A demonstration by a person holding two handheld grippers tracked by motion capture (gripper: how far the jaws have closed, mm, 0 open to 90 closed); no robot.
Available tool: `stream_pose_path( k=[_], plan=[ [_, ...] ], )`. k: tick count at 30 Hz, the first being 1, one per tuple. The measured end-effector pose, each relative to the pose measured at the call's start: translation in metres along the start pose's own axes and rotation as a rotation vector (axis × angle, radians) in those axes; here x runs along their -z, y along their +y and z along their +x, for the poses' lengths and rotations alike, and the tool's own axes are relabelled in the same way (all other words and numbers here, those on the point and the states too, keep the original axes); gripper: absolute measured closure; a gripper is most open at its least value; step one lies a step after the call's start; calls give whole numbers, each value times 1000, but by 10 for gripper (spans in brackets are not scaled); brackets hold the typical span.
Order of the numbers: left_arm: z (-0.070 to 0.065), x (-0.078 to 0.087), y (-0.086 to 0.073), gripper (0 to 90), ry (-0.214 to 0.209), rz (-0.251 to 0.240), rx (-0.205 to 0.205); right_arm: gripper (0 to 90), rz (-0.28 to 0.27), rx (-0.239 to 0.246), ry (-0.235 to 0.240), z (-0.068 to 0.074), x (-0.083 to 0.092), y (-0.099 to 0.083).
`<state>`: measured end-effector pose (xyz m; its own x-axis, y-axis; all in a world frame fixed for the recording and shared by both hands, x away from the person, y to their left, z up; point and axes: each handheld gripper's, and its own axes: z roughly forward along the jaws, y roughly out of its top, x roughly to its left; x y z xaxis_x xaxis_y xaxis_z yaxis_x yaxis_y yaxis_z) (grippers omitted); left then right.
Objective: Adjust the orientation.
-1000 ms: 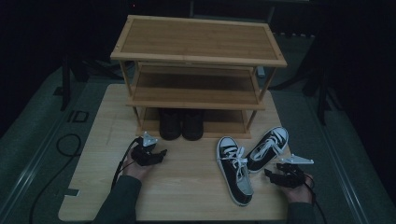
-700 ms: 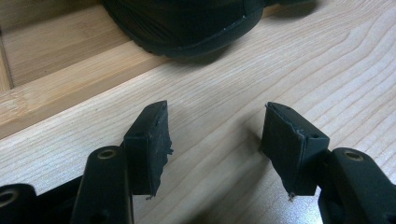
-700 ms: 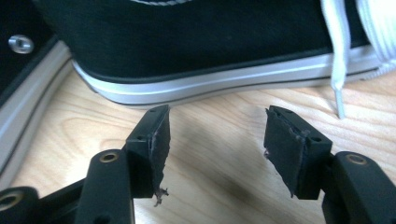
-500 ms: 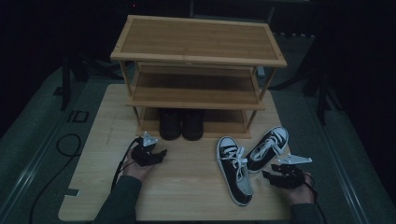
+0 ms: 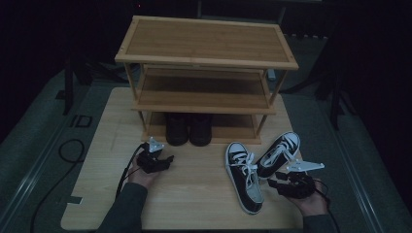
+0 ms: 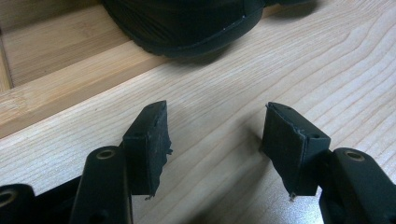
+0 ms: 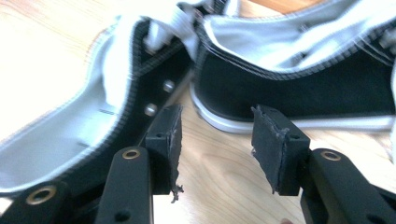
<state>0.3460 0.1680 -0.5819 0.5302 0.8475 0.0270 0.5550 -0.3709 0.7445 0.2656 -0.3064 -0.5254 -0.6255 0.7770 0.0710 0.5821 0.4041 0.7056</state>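
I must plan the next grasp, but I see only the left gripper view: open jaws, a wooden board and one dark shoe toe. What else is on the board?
Observer: Two black-and-white sneakers lie on the right part of the board, in front of a wooden rack.
Operator: Is the dark shoe alone?
Observer: No. It is one of a pair of dark shoes standing side by side on the rack's bottom level.
Operator: Where is the right hand-held gripper?
Observer: The right hand-held gripper is close beside the sneakers and holds nothing. Its jaws have just been closing, with only bare board between them.
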Motion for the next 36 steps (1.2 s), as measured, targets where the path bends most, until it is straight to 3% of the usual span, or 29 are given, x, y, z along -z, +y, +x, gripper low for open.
stream_pose_path(
  k=[8,13,17,21,24,26,31,36],
  plan=[
    [0,0,0,414,1,0,1,442,-19,30,73,17,0,19],
    [0,0,0,414,1,0,1,509,22,63,85,25,-12,28],
    [0,0,0,414,1,0,1,633,70,63,54,28,-28,31],
    [0,0,0,414,1,-2,3,667,116,62,42,31,-43,32],
    [0,0,0,414,1,-1,3,685,131,51,3,33,-50,34],
    [0,0,0,414,1,0,2,743,139,49,-23,34,-54,35],
    [0,0,0,413,1,0,2,870,120,35,-66,32,-55,36],
    [0,0,0,413,1,0,2,882,77,33,-56,31,-60,37]
  ],
)
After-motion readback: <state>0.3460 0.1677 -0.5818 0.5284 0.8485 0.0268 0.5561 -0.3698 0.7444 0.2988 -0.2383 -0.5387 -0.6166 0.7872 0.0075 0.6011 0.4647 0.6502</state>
